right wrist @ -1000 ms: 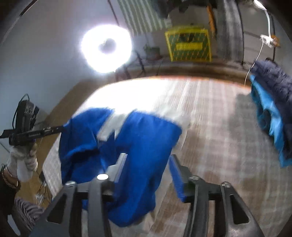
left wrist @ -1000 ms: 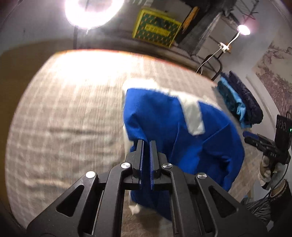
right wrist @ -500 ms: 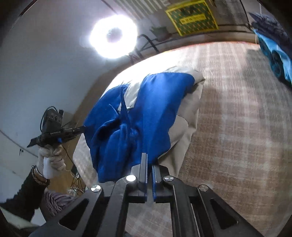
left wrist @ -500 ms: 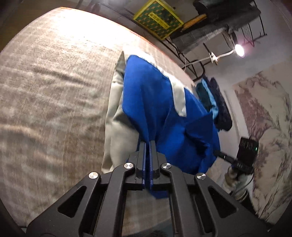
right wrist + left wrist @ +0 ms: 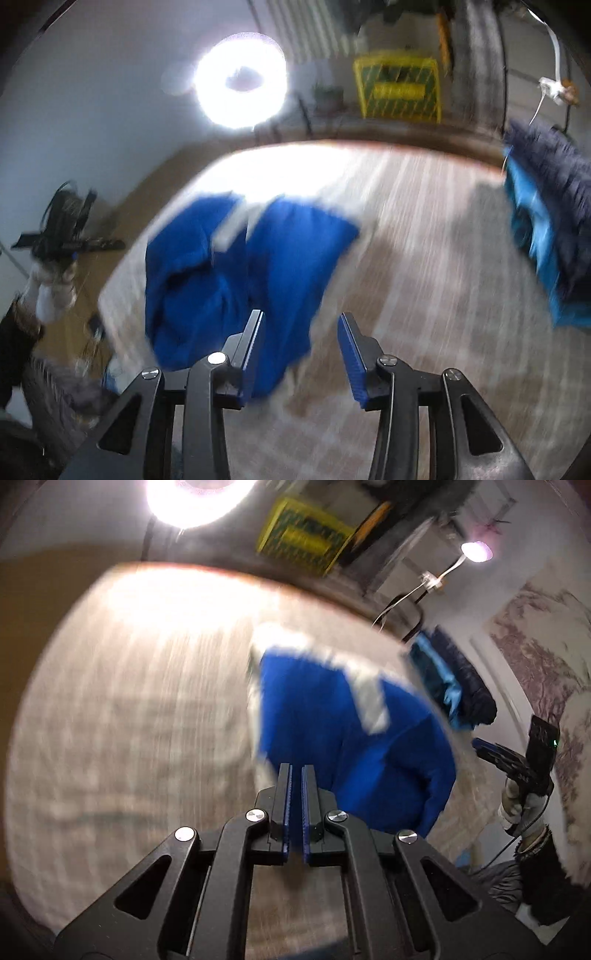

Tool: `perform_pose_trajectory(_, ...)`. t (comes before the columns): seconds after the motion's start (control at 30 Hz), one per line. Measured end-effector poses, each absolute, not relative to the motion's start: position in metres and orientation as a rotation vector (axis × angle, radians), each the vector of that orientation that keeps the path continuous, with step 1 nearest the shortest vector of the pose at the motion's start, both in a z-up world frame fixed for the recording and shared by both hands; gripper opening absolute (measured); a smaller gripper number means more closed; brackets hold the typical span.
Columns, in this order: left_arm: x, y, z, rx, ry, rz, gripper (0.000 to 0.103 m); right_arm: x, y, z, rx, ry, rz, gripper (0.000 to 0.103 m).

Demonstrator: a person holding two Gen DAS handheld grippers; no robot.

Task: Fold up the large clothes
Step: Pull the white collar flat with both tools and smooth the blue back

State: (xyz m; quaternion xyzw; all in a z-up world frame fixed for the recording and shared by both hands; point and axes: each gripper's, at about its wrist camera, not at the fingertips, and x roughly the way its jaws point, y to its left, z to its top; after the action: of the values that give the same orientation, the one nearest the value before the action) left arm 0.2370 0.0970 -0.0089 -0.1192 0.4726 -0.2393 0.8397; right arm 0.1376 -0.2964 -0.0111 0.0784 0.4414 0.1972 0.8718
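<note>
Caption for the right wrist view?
Right gripper, jaws opening and empty, above the crumpled blue-and-grey garment on the checked cloth surface.

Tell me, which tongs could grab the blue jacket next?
Probably the right tongs: they are opening and empty, with the blue jacket just ahead. The left tongs are shut.
</note>
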Motion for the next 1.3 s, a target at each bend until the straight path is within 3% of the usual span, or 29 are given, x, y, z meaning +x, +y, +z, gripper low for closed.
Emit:
perform_pose_trajectory(0.17, 0.294, 0.05, 0.009, -0.151, 0.9, -0.488, 0.0, 0.195, -0.264, -0.007, 0.147, 0.838, 0.386, 0.022)
perform_pose_trajectory(0.43, 0.359, -0.008, -0.072, -0.013, 0.982, -0.423, 0.001, 0.26, -0.23, -0.046, 0.134, 0.889, 0.423, 0.022)
perform_pose_trajectory(0.67, 0.36, 0.007, -0.125, -0.091, 0.963, -0.485, 0.003, 0.283, -0.231, -0.116, 0.088, 1.012, 0.387, 0.02)
perform_pose_trajectory(0.83, 0.353, 0.019, -0.105, -0.089, 0.984, -0.459, 0.003, 0.269, -0.227, -0.097, 0.014, 1.009, 0.331, 0.022)
perform_pose_trajectory(1.03, 0.292, 0.03, -0.05, -0.168, 0.927, -0.544, 0.003, 0.211, -0.247, -0.036, 0.127, 0.895, 0.421, 0.027)
perform_pose_trajectory(1.07, 0.274, 0.026, -0.047, -0.228, 0.952, -0.602, 0.004, 0.202, -0.247, -0.03, 0.149, 0.88, 0.457, 0.034)
perform_pose_trajectory(1.1, 0.264, 0.022, -0.047, -0.274, 0.976, -0.639, 0.007, 0.194, -0.246, -0.028, 0.184, 0.878, 0.501, 0.04)
perform_pose_trajectory(1.2, 0.239, 0.0, -0.054, -0.424, 1.069, -0.745, 0.029, 0.188, -0.238, -0.035, 0.228, 0.907, 0.543, 0.041)
perform_pose_trajectory(1.3, 0.223, -0.029, -0.064, -0.466, 1.129, -0.808, 0.032, 0.195, -0.234, -0.05, 0.285, 0.956, 0.595, 0.043)
